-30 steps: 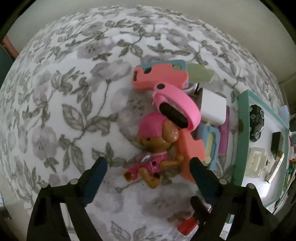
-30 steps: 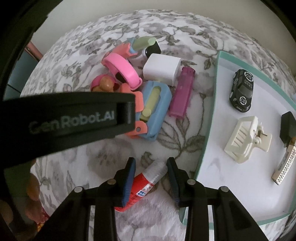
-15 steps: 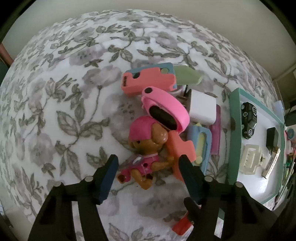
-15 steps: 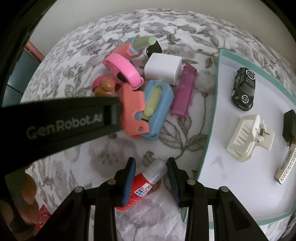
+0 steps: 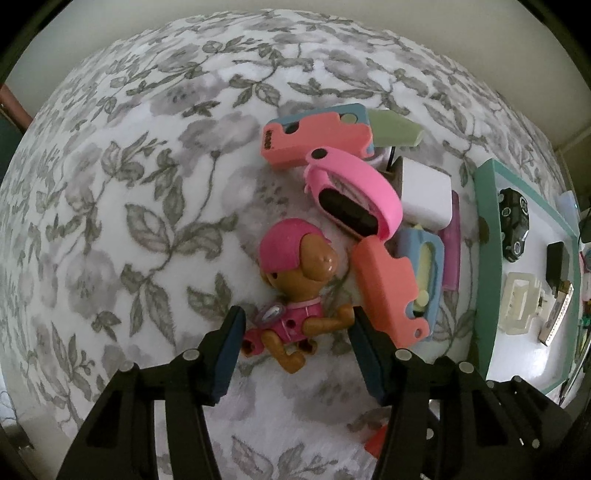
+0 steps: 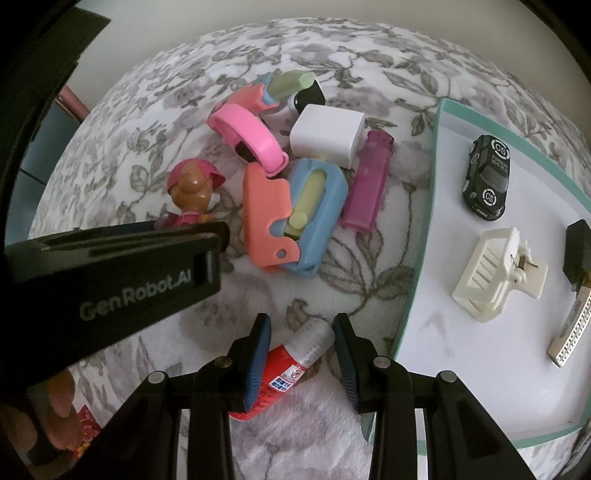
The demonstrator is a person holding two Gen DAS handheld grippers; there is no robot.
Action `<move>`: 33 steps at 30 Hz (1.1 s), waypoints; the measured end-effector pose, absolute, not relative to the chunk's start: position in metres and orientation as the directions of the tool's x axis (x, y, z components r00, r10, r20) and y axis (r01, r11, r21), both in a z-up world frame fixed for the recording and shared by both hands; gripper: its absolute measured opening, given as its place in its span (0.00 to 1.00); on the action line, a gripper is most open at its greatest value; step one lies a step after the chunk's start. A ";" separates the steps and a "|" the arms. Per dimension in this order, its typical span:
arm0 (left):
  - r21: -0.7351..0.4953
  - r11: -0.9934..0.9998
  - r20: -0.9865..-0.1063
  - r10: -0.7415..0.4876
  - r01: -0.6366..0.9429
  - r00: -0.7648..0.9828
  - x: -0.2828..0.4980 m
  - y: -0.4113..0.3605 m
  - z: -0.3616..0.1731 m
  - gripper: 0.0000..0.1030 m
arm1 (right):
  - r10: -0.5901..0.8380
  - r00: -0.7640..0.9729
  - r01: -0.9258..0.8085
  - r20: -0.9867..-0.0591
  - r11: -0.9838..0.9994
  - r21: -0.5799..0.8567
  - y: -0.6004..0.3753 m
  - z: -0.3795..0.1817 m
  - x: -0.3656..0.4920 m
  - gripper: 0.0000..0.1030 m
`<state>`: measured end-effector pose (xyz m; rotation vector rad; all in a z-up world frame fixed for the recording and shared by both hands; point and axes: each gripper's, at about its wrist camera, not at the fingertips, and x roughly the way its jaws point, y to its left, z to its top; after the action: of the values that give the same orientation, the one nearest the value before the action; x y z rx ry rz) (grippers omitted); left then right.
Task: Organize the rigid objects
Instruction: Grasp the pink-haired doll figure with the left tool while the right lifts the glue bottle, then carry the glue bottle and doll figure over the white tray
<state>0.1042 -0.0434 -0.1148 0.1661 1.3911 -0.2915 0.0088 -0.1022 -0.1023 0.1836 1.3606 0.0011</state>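
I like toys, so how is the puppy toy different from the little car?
The puppy toy is pink and brown; the little car is dark with white round marks. The puppy toy lies on the flowery cloth; the little car sits in the tray. The left gripper straddles the puppy toy; nothing is near the little car. Both are small toys.

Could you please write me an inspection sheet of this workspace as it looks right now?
Surface: floral cloth covers the table.
Job's things: dog figure between the left tool's fingers; glue bottle between the right tool's fingers; pink band, white block and purple lighter piled together.
Tray: teal-rimmed tray holds a toy car, a cream hair clip and other small items.
Clutter: nothing seen beyond the pile.
Grippers: left tool open around the figure; right tool open around the bottle.
Cables: nothing seen.
Surroundings: pale wall behind.
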 end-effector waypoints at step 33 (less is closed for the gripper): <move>-0.041 0.964 -0.985 -0.083 0.261 0.152 0.046 0.036 -0.124 0.57 | 0.046 0.142 0.043 -0.989 0.998 0.053 -0.065 -0.103 -0.035 0.27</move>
<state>0.0463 0.0358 -0.1238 0.1511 1.3985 -0.2482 -0.0347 -0.0650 -0.1031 0.0740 1.4289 0.0026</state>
